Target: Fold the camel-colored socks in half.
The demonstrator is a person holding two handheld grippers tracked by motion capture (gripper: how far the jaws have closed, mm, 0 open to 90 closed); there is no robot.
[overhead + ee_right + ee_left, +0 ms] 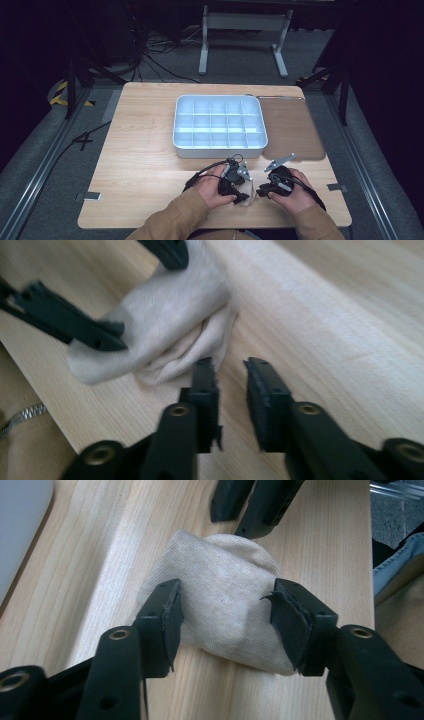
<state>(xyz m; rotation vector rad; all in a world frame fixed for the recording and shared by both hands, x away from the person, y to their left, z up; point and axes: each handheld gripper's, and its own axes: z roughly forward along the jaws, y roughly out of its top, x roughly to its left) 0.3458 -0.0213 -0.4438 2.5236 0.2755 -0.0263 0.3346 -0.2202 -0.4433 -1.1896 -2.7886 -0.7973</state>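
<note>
- Beige folded cloth (225, 610) lies between the left gripper (225, 617) jaws, parted wide, pads not pressing.
- Right gripper (231, 390) jaws slightly apart, empty, just beside the cloth.

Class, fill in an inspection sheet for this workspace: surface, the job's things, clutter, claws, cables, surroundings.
Surface: light wooden table, with a brown mat at its right.
Job's things: beige folded cloth lying on the table near the front edge.
Clutter: white compartment tray, its cells looking empty.
Claws: left claw open, jaws either side of the cloth; right claw open, nothing between its jaws, beside the cloth.
Cables: a black cable trails from the left claw; more on the floor.
Surroundings: grey floor, white table frame behind.
</note>
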